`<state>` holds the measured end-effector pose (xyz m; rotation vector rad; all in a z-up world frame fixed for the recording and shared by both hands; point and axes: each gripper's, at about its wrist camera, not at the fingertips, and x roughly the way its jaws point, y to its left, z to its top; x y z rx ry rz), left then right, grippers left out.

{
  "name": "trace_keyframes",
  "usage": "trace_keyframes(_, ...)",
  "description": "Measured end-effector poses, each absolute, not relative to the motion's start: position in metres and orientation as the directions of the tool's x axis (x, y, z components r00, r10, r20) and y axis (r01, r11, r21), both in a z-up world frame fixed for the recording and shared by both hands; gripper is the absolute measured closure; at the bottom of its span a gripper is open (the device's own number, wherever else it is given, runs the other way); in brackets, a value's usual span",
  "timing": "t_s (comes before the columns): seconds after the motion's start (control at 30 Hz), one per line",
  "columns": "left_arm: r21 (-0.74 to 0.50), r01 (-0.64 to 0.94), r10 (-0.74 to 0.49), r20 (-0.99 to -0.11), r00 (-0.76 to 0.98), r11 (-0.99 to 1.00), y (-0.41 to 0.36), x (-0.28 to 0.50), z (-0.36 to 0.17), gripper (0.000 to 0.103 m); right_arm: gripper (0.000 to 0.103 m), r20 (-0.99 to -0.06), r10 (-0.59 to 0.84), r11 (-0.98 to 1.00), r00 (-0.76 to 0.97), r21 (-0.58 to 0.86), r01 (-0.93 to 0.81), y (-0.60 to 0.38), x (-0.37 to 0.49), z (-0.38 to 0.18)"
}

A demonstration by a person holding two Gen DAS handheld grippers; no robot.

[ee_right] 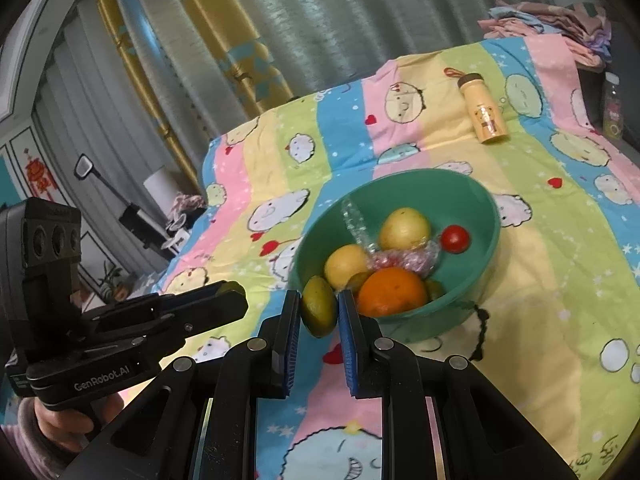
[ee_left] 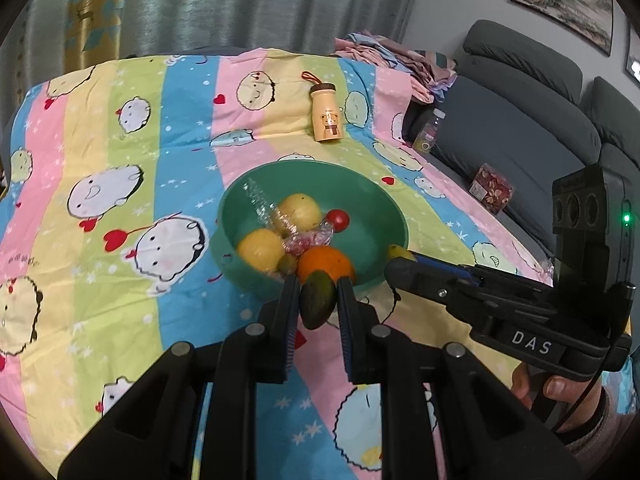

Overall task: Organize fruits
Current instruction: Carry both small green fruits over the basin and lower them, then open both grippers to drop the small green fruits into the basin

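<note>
A green bowl (ee_left: 376,200) (ee_right: 476,196) sits on the cartoon-print cloth. It holds two yellow fruits (ee_left: 260,250) (ee_right: 404,228), an orange (ee_left: 326,266) (ee_right: 392,291), a red tomato (ee_left: 339,220) (ee_right: 455,239), small green fruits and crinkled plastic wrap (ee_left: 308,238). My left gripper (ee_left: 319,286) is shut on a green-orange mango (ee_left: 317,304) just above the bowl's near rim. My right gripper (ee_right: 319,300) is shut on a yellow-green fruit (ee_right: 319,310) at the bowl's near left rim. In the left wrist view the right gripper (ee_left: 396,258) holds its fruit at the bowl's right rim.
A beige bear-print bottle (ee_left: 326,114) (ee_right: 484,114) lies on the cloth beyond the bowl. A grey sofa (ee_left: 520,128) stands to the right with a jar (ee_left: 428,132) and a patterned box (ee_left: 492,192). Folded clothes (ee_left: 400,60) lie at the far corner. Curtains hang behind.
</note>
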<state>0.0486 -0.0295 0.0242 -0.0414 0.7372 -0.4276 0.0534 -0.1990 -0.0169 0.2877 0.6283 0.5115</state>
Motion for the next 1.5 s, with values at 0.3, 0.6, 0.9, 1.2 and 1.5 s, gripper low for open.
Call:
trace_keyframes(0.3,-0.131,0.376,-0.361,-0.671,0.647,0.917,-0.052,0.077,0.018,0.085,0.082,-0.513,0.481,0.873,0.711,0.353,-0.336,-0.208,0.074,-0.015)
trace_keyframes(0.6,-0.099,0.375,-0.329,-0.711,0.621,0.922,-0.067,0.107,0.001,0.085,0.082,-0.544,0.432,0.901,0.719,0.296,-0.317,-0.211,0.1,-0.019)
trace_keyframes(0.9,-0.069,0.36,-0.289,-0.741,0.606,0.93,-0.07,0.131,-0.009,0.085,0.082,-0.563,0.409,0.912,0.719,0.272,-0.306,-0.215,0.118,-0.023)
trace_keyframes(1.2,-0.055,0.353,-0.266,-0.768,0.583,0.934,-0.071,0.14,-0.019,0.085,0.082,-0.588,0.398,0.918,0.705,0.249,-0.31,-0.209,0.127,-0.027)
trace_keyframes(1.5,-0.058,0.343,-0.26,-0.773,0.579,0.938,-0.068,0.143,-0.022,0.085,0.082,-0.596,0.391,0.92,0.701,0.25,-0.301,-0.207,0.13,-0.03)
